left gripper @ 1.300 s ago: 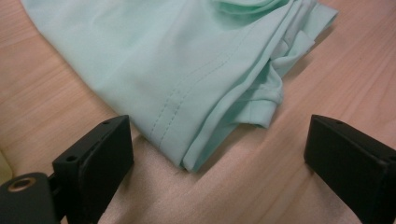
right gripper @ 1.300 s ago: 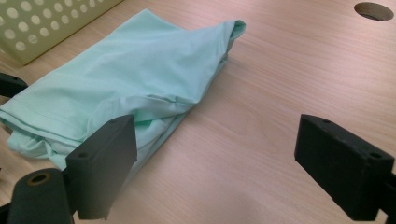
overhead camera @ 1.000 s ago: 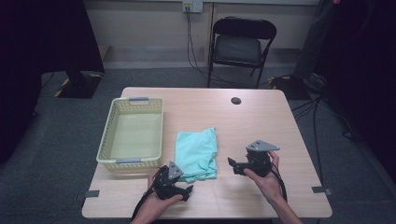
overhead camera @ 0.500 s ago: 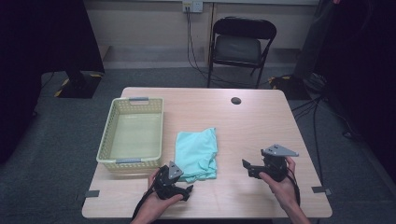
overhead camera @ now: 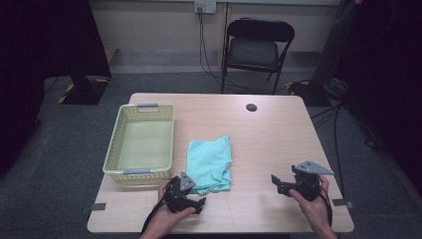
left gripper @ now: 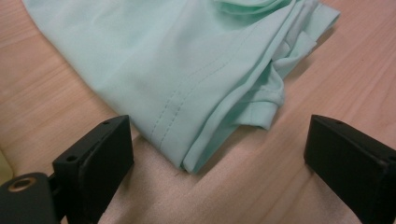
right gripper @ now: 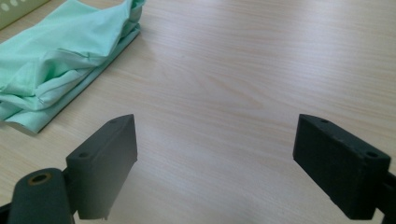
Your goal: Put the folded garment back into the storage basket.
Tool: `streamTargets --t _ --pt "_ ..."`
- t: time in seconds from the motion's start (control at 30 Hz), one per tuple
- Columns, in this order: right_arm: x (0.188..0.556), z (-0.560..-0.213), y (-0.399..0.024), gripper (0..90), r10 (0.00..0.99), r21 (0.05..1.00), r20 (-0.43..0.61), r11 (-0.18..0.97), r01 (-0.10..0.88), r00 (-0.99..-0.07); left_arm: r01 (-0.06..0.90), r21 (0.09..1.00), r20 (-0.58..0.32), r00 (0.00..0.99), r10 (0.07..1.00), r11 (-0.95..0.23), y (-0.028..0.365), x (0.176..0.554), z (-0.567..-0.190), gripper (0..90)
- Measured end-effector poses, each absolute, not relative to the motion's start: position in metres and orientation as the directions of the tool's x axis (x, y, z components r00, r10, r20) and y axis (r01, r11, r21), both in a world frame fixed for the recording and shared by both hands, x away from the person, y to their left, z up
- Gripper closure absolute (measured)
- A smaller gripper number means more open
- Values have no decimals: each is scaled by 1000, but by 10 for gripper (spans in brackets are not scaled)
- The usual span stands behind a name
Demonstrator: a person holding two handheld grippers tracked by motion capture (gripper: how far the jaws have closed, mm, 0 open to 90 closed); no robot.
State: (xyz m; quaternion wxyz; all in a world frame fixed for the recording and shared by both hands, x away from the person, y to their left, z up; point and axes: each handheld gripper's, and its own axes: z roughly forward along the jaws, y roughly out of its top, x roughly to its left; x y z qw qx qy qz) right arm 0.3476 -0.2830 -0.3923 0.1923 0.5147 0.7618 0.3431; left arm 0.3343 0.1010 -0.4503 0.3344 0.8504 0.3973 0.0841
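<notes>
Your left gripper (overhead camera: pixel 191 195) sits at the near edge of the table (overhead camera: pixel 278 134), its jaws spread wide and holding nothing. In the left gripper view the folded mint-green cloth (left gripper: pixel 187 70) lies just ahead of those jaws, its stitched hem corner pointing down between them without touching either. From the high view the cloth (overhead camera: pixel 210 162) rests flat on the table near the front, just beside the pale yellow basket (overhead camera: pixel 140 172) on its left (the basket holds nothing that you can see).

Your right gripper (overhead camera: pixel 293 185) is well apart from the cloth, over bare wood toward the right front of the table, jaws also spread and gripping nothing. Its own view shows the cloth (right gripper: pixel 56 65) off at the upper left, with plain tabletop between the jaws.

The surface is light wood-grain laminate, with a small dark round disc (overhead camera: pixel 251 107) near the far edge. Beyond the table stands a black folding chair (overhead camera: pixel 256 50) against a pale wall, cables (overhead camera: pixel 209 64) hang from a wall outlet (overhead camera: pixel 204 7), and the floor is grey carpet (overhead camera: pixel 59 149). Dark curtains close in both sides.
</notes>
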Motion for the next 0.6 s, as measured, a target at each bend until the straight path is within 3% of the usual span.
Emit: streamTargets --t 0.6 --pt "336 -414 -308 130 939 681 44 222 698 -341 621 635 -123 667 734 -458 101 334 -450 76"
